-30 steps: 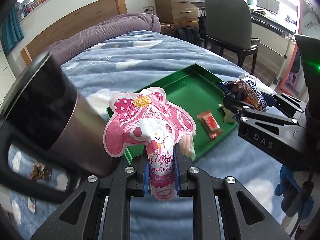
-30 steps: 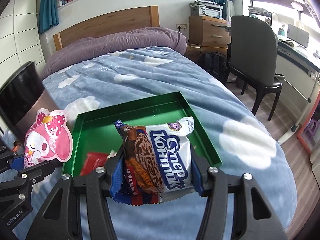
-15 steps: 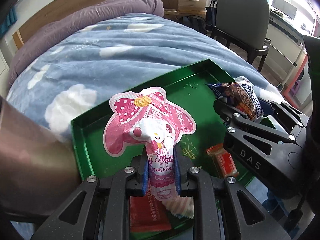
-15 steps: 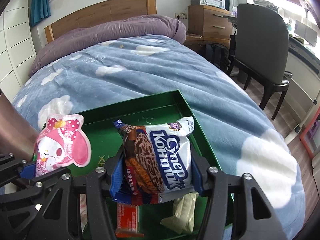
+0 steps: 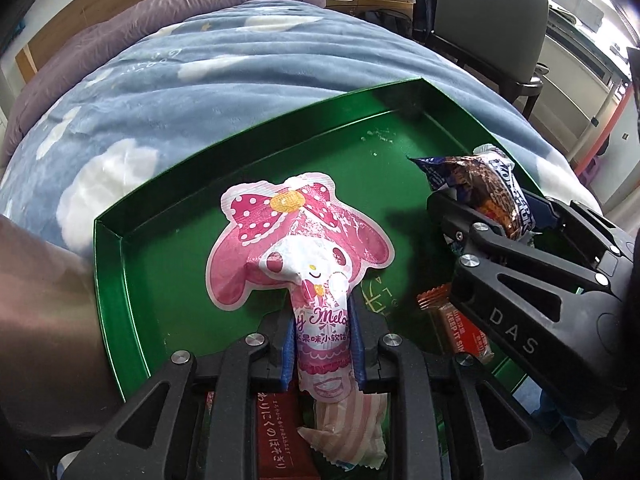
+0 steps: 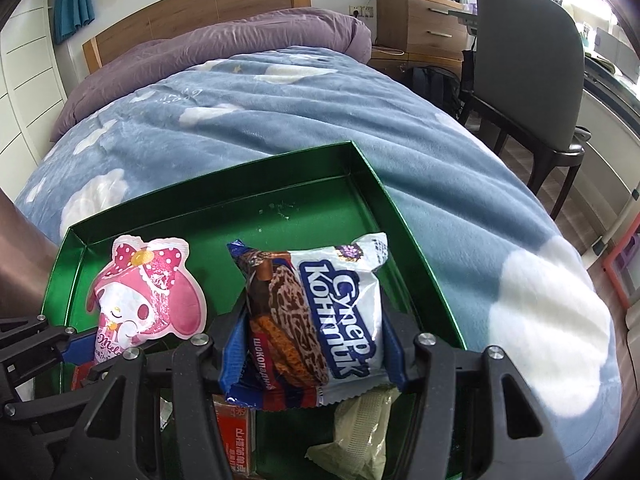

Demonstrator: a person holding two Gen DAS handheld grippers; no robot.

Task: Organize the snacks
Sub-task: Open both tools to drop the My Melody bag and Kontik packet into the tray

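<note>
Left wrist view: looks steeply down along own fingers [image 5: 286, 354], close over green tray [image 5: 120, 240] on bed [image 5: 200, 64]. Right wrist view: shallower tilt, headboard [image 6: 192, 16] visible. Both share tray, bed, chair [image 6: 532, 60]; each sees other gripper. Edges heavily distorted, nearness probably overstated.

So a bed [image 6: 320, 128] is seen, covered with a fluffy blue blanket with white clouds [image 6: 460, 216]. A shiny green rectangular metal tray [image 6: 384, 196] is laid flat on it, and a purple duvet [image 6: 240, 44] is bunched at the headboard end.
</note>
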